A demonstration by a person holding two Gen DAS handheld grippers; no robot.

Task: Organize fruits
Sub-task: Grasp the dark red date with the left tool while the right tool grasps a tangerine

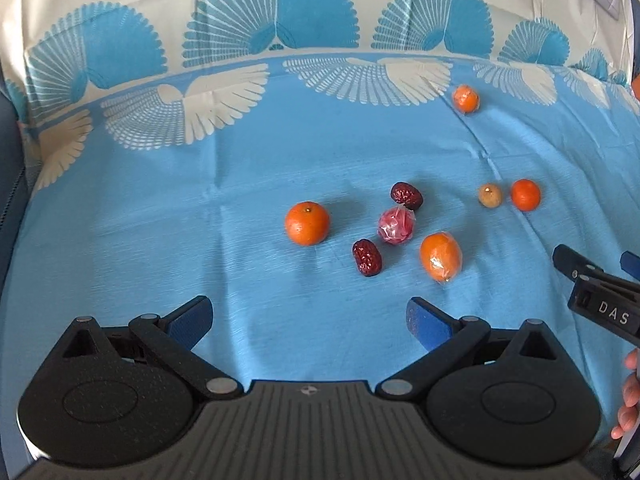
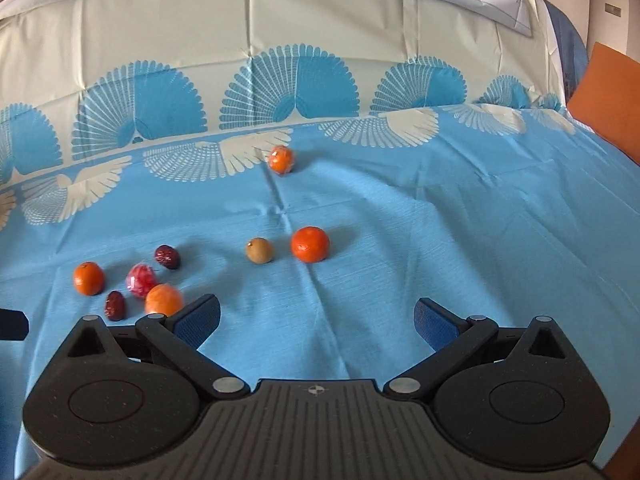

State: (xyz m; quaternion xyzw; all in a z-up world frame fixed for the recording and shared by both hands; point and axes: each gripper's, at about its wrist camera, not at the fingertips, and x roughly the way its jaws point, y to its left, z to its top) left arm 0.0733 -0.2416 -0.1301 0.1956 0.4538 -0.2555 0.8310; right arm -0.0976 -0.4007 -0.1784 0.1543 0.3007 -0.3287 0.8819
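Observation:
Fruits lie scattered on a blue cloth (image 1: 160,220). In the left wrist view a bare mandarin (image 1: 307,223), two red dates (image 1: 406,195) (image 1: 367,257), a pink wrapped fruit (image 1: 396,226) and a wrapped orange (image 1: 441,256) cluster ahead of my open left gripper (image 1: 308,316). Farther right sit a brown longan (image 1: 489,195), a small mandarin (image 1: 525,194) and a wrapped mandarin (image 1: 465,98) at the back. My right gripper (image 2: 316,318) is open and empty; the longan (image 2: 259,250) and mandarin (image 2: 310,244) lie ahead of it. The right gripper (image 1: 592,266) also shows at the left view's right edge.
The cloth (image 2: 440,220) has white and blue fan patterns toward the back and hangs over a pale surface. An orange panel (image 2: 608,104) stands at the far right. A hand (image 1: 629,396) shows at the right edge of the left wrist view.

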